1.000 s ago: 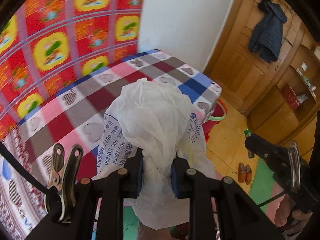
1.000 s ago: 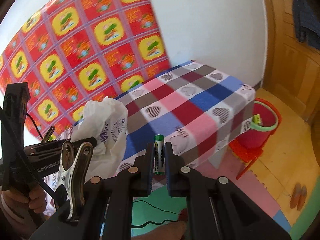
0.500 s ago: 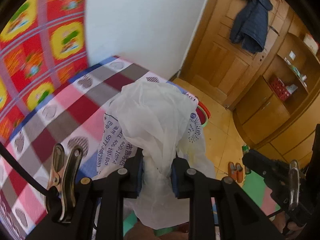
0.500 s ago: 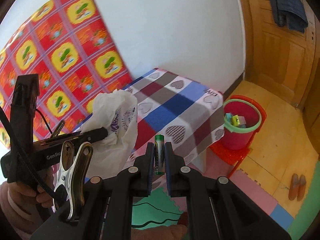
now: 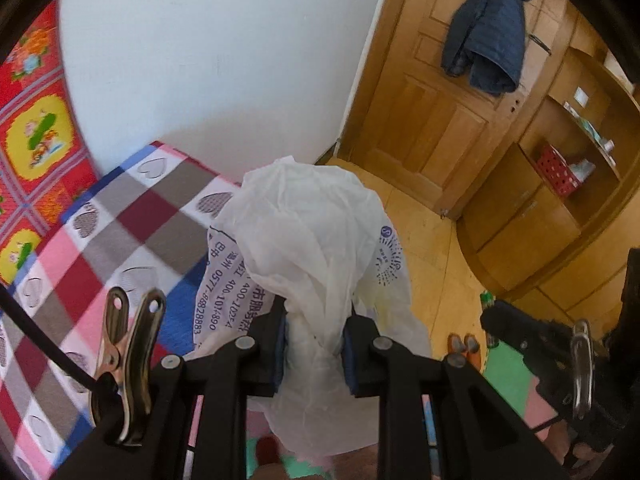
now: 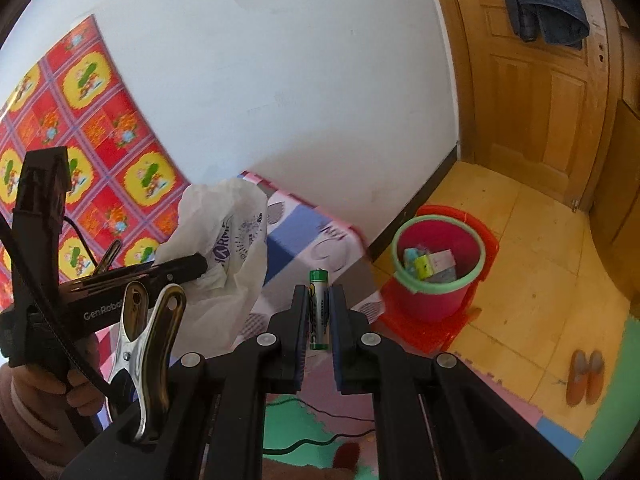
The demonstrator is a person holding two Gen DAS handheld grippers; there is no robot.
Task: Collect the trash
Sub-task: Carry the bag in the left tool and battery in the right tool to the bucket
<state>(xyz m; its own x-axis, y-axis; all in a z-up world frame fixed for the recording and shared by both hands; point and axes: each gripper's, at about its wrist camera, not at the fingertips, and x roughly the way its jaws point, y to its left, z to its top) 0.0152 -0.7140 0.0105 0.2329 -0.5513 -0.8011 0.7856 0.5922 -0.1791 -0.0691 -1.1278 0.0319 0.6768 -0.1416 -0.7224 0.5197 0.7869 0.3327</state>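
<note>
The left gripper (image 5: pixel 314 346) pinches a light, floppy plastic bag (image 5: pixel 316 240) by its gathered middle, while the right gripper (image 6: pixel 319 312) clamps a stiff, slippery battery (image 6: pixel 319 308) mid-body.

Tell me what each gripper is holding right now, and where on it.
Left gripper: white plastic bag, jaws pinching its bunched lower part. Right gripper: green battery, upright, jaws clamped on its sides around mid-body.
</note>
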